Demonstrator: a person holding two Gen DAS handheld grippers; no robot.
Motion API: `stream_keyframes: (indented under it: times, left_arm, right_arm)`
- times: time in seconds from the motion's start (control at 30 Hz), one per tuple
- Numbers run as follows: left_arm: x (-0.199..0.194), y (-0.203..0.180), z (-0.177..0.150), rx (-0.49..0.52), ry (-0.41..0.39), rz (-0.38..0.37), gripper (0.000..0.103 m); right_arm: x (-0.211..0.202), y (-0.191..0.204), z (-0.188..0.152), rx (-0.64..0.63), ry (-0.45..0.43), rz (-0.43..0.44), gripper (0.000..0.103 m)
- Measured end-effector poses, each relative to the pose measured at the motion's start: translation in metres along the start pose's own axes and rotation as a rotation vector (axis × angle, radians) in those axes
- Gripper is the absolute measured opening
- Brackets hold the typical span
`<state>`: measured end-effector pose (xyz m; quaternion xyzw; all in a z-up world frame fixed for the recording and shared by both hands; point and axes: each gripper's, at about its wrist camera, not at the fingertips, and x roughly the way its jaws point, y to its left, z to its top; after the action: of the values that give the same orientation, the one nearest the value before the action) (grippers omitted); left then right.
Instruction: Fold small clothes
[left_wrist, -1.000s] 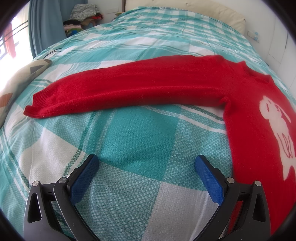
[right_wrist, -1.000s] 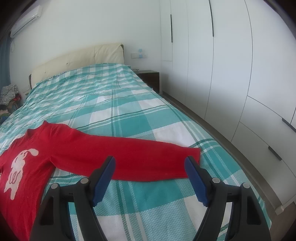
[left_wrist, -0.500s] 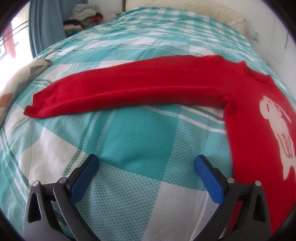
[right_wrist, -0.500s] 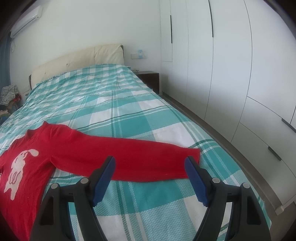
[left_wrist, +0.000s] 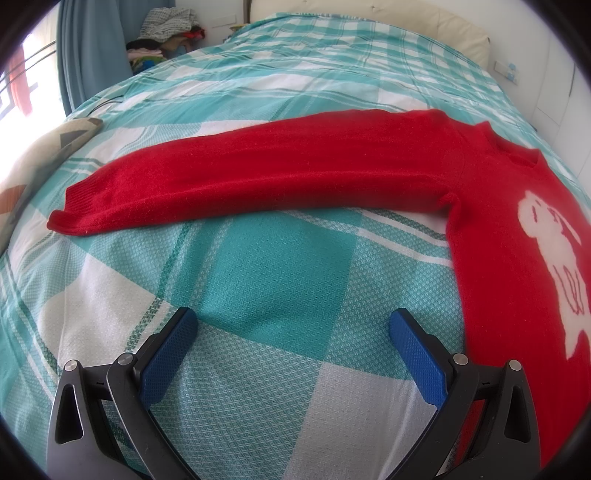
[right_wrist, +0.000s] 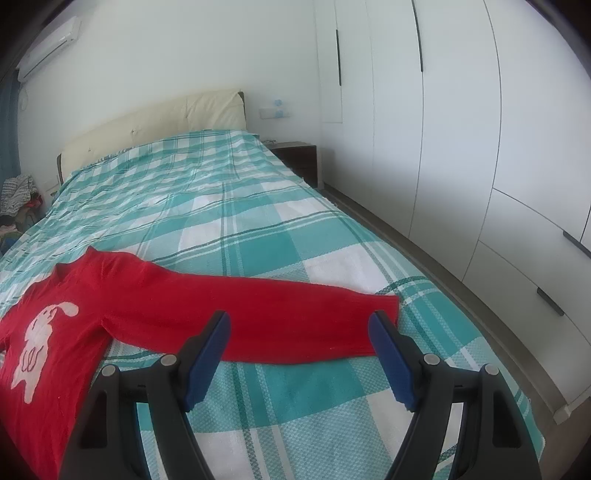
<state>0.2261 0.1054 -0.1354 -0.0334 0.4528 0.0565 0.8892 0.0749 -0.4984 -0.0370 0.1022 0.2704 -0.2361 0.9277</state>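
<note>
A small red sweater (left_wrist: 491, 236) with a white animal figure (left_wrist: 554, 258) lies flat on the bed, sleeves spread out. In the left wrist view one sleeve (left_wrist: 240, 181) runs left to its cuff. My left gripper (left_wrist: 293, 328) is open and empty, above the bedspread just short of that sleeve. In the right wrist view the sweater (right_wrist: 66, 332) lies at the left and its other sleeve (right_wrist: 280, 321) runs right. My right gripper (right_wrist: 299, 328) is open and empty, hovering over the near edge of that sleeve, close to the cuff.
The bed has a teal and white checked cover (left_wrist: 280, 266) and a cream headboard (right_wrist: 155, 122). White wardrobes (right_wrist: 461, 129) and a dark nightstand (right_wrist: 299, 155) stand right of the bed. A clothes pile (left_wrist: 166, 33) and a blue curtain (left_wrist: 92, 51) are at the far left.
</note>
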Motion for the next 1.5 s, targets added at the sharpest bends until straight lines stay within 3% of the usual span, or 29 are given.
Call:
stream_keyframes:
  times: [1.5]
  left_arm:
    - [-0.0002,-0.0004,-0.0002,0.000,0.000,0.001,0.103]
  right_arm:
    - [0.0003,0.0041,-0.0013,-0.016,0.003,0.005,0.076]
